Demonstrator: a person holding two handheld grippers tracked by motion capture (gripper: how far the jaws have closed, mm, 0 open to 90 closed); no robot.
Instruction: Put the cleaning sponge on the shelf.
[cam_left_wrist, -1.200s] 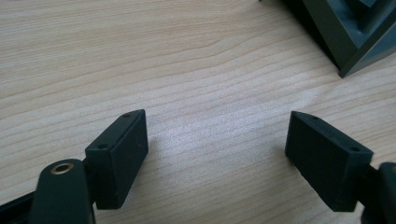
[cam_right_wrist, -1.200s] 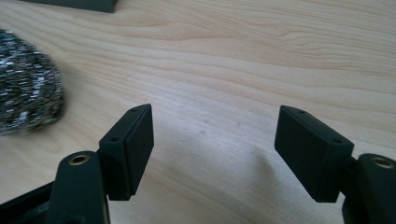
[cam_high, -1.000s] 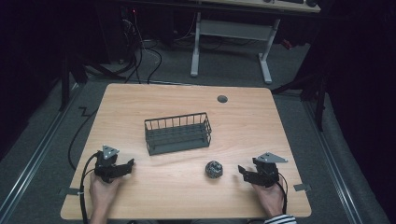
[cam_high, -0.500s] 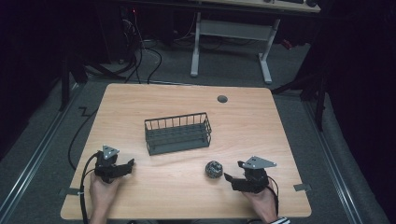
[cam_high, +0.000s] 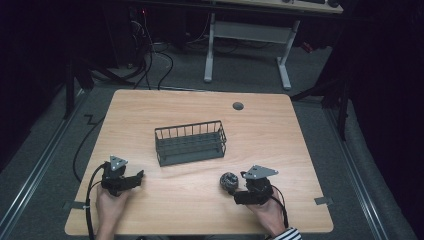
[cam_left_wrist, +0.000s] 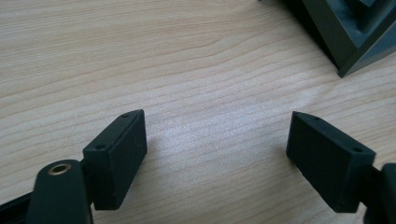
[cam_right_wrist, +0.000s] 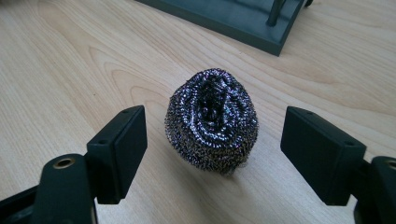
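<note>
A steel wool scrubber (cam_right_wrist: 212, 121) lies on the wooden table, also seen as a small dark ball (cam_high: 229, 181) in the high view. My right gripper (cam_high: 239, 189) stands open right beside it, its jaws flanking the scrubber without touching it (cam_right_wrist: 212, 154). A dark wire basket (cam_high: 190, 142) sits upright at the table's middle, with nothing visible inside. My left gripper (cam_high: 135, 179) rests near the front left edge, open over bare wood (cam_left_wrist: 217, 158), a corner of the basket (cam_left_wrist: 345, 32) off to its upper right.
A round grommet hole (cam_high: 238, 106) sits near the table's far edge. Cables trail from both grippers over the front edge. A white desk frame (cam_high: 247, 35) stands on the floor behind the table.
My right gripper has moved left toward the scrubber until its jaws flank it. The left gripper and the basket have stayed still.
</note>
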